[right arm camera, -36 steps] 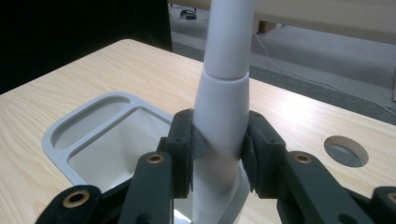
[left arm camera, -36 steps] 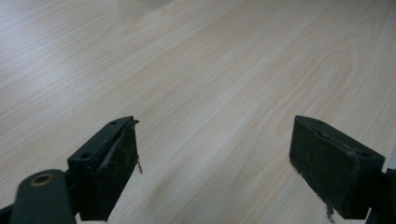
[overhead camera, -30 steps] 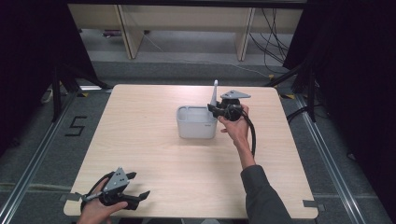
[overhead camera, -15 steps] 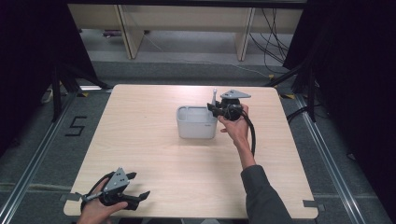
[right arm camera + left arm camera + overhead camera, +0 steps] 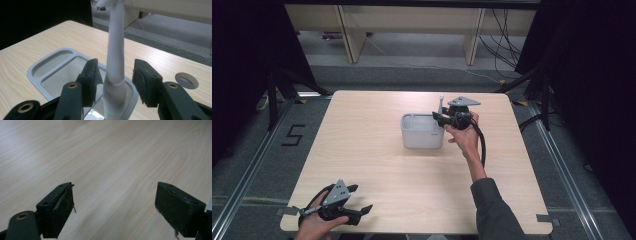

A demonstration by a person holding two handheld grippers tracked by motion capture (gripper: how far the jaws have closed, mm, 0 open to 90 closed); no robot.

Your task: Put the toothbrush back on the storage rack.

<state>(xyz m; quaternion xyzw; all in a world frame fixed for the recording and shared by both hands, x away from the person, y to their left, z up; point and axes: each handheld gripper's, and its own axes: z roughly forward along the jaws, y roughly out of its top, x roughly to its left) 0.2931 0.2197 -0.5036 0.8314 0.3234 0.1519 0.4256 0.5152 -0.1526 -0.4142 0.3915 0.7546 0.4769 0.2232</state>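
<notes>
1. The white utensil handle (image 5: 115, 50) stands upright in the grey holder (image 5: 422, 131), mid-table, at the holder's right end.
2. My right gripper (image 5: 115, 82) has just been opening; the handle sits between its jaws, and I see gaps on both sides.
3. My left gripper (image 5: 359, 202) rests at the near left corner of the table (image 5: 377, 165), wide open, holding nothing.

- A light wooden table (image 5: 377, 165) stands on a grey carpet floor (image 5: 257, 165).
- Pale wooden shelving (image 5: 412, 20) lines the far side.
- Black curtains (image 5: 592, 65) hang on both sides.
- Cables (image 5: 507, 30) trail across the floor behind.
</notes>
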